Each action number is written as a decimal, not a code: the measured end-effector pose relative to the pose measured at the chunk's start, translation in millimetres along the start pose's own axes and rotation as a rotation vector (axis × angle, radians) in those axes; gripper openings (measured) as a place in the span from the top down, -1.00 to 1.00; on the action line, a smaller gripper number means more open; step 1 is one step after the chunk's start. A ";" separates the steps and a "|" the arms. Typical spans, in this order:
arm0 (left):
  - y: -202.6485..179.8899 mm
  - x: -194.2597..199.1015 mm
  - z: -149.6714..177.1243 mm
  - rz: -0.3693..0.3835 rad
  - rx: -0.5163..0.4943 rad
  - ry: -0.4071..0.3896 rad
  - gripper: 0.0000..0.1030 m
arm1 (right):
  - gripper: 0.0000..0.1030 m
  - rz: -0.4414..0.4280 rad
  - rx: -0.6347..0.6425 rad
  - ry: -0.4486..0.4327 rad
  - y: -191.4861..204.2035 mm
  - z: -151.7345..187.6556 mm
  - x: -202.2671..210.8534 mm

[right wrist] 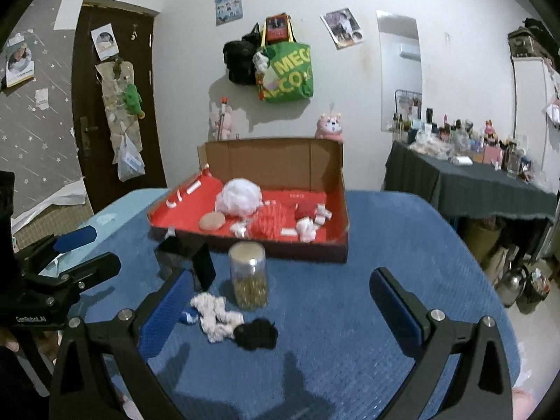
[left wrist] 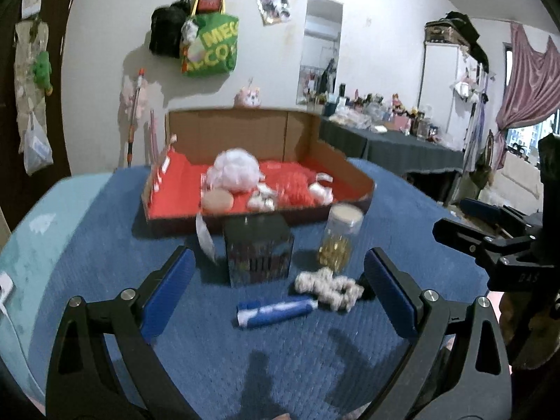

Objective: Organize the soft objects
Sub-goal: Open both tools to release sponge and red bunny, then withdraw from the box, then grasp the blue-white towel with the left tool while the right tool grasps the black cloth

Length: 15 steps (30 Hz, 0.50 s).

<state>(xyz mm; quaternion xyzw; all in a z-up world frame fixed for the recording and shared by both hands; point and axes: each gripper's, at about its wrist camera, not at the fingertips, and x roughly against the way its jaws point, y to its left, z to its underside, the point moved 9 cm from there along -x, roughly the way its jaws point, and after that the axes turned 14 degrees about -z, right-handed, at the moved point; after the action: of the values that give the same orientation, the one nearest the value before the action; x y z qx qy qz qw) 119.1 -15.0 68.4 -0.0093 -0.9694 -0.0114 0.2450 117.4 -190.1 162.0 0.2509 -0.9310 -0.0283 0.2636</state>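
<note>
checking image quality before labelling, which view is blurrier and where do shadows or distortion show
Left wrist view: motion blur smears the red-lined cardboard box and blue-white tube. Right wrist view: sharper, the clear gold-filled jar reads crisply. Both: fisheye bending at the edges, gripper shadows on the blue textured cloth.

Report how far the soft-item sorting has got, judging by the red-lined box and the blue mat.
Done: the box already holds a white puff and red knit pieces. In hand: nothing; the left tool and right tool are both open and empty. Left: the white scrunchie and black scrunchie lie on the mat.
</note>
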 end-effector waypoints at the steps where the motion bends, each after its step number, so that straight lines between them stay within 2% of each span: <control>1: 0.8 -5.2 6.7 0.000 0.003 0.019 -0.92 | -1.00 -0.001 -0.005 0.010 -1.5 5.7 -3.2; 6: 3.0 -22.7 31.5 0.004 0.014 0.087 -0.92 | -1.00 -0.012 -0.036 0.069 -7.2 32.4 -22.6; 15: -0.1 -42.3 54.9 0.029 0.015 0.168 -0.92 | -1.00 -0.036 -0.078 0.152 -13.1 62.6 -47.9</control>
<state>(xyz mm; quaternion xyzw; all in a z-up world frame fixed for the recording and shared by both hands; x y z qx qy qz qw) 130.3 -14.1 0.0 -0.0204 -0.9452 -0.0012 0.3258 127.0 -183.4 82.8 0.2583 -0.9019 -0.0501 0.3425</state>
